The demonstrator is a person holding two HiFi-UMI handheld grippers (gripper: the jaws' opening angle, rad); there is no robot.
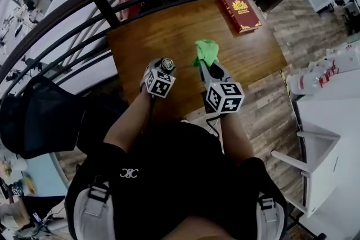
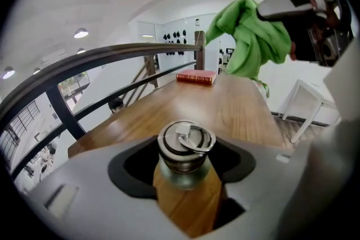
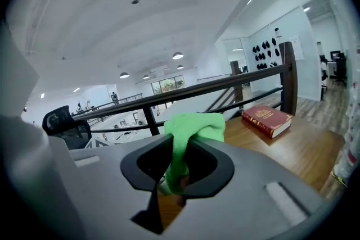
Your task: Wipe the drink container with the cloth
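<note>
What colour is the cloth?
Bright green. The cloth shows best in the left gripper view.

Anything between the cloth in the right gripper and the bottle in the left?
Nothing visible. The right gripper holds the green cloth beside the bottle gripped by the left gripper, with only open air above the wooden table between them. The red book lies well clear.

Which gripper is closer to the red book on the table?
Right. The right gripper, shut on the green cloth, is on the person's side of the red book and to its left; the left gripper, holding the bottle, is farther to the left.
</note>
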